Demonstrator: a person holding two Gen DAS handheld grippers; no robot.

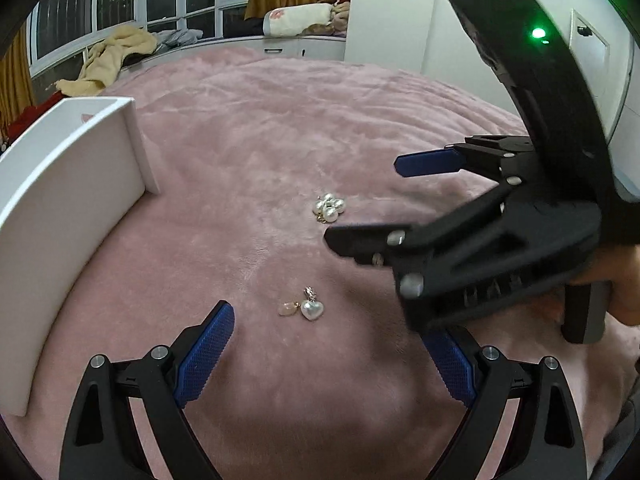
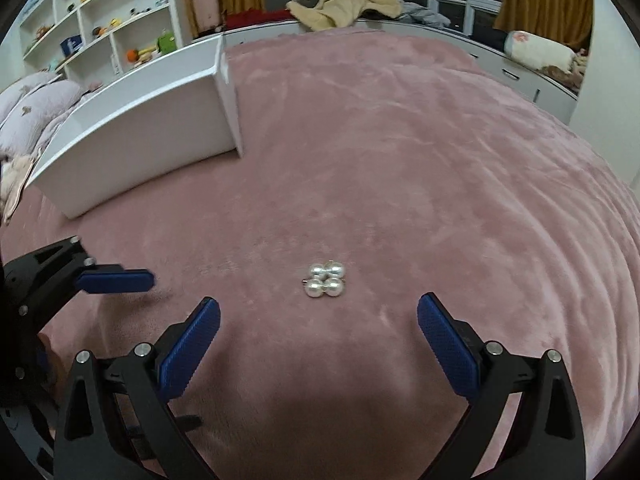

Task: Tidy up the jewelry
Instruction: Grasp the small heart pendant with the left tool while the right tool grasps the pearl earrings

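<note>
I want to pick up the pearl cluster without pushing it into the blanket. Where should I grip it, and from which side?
Come from above and close across the middle of the pearl cluster. The round pearls lie flat together on the soft pink blanket, in front of the open right hand-held gripper.

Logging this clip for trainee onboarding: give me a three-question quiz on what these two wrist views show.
1. True or false: the pearl cluster lies inside the white box.
2. Which sits nearer the left gripper: A) pearl cluster, B) heart pendant?
3. Fill in: the jaws of the right gripper stand ____.

Key: 1 false, it lies on the pink blanket; 2 B; 3 open, empty.
</note>
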